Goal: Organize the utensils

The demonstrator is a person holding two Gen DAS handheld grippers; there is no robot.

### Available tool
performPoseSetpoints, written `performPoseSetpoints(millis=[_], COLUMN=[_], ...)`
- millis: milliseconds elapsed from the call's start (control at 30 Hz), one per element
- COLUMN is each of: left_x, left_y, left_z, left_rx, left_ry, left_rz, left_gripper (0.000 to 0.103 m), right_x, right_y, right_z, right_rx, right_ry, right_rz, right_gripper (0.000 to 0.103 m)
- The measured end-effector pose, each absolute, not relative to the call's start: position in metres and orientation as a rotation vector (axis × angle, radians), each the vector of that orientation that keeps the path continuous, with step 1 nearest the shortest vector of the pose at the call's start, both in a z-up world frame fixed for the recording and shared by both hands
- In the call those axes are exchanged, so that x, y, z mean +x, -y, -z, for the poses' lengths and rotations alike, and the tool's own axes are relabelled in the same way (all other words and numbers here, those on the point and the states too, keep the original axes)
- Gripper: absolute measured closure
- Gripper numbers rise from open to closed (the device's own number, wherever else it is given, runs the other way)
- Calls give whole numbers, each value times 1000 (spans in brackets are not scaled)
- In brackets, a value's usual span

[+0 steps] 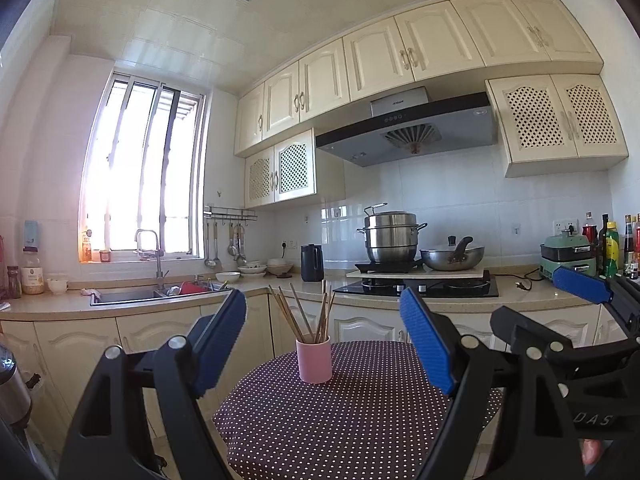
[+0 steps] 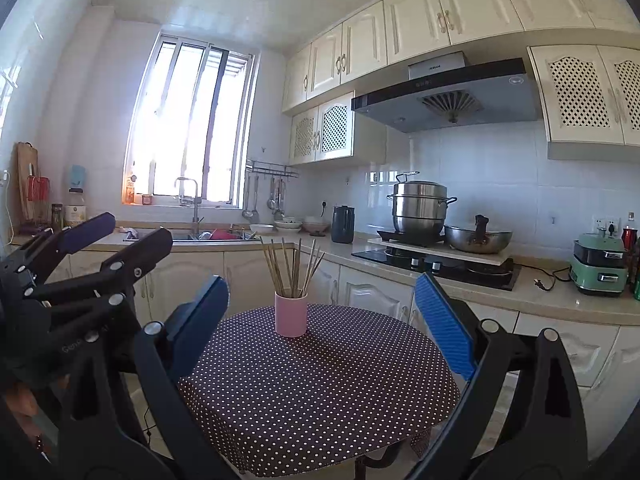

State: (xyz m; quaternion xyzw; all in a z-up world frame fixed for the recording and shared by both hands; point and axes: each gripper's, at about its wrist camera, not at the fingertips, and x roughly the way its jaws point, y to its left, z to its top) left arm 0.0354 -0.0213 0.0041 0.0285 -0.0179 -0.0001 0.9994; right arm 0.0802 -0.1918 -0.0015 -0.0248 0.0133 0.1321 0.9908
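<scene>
A pink cup [image 1: 314,360] stands upright on a round table with a dark polka-dot cloth [image 1: 340,420]. Several wooden chopsticks [image 1: 304,312] stand in the cup. My left gripper [image 1: 324,344] is open and empty, held above the table's near side with the cup between its fingers in view. My right gripper [image 2: 320,320] is open and empty, also facing the cup [image 2: 291,316] and chopsticks [image 2: 292,268] above the table [image 2: 320,392]. The right gripper shows at the right of the left wrist view [image 1: 540,312]. The left gripper shows at the left of the right wrist view [image 2: 120,232].
A kitchen counter [image 1: 280,286] runs behind the table with a sink [image 1: 128,296], bowls [image 1: 256,268], a dark kettle [image 1: 312,262], a stove with a steamer pot [image 1: 390,240] and a wok [image 1: 452,258]. A green appliance [image 2: 598,264] and bottles stand at the right.
</scene>
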Motion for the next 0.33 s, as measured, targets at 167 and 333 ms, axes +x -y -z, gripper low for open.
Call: performPoseSetpoints(millis=[167, 333], left_x=[64, 101], left_y=[15, 8], left_z=[4, 16], left_rx=[56, 45], left_ry=[2, -61], left_rz=[-11, -24], left_gripper=[25, 25], right_x=[107, 139], right_y=[185, 176], right_z=[9, 19], right_rx=[-38, -42], right_ry=[-62, -109], right_rz=[-275, -282], right_gripper=[10, 10])
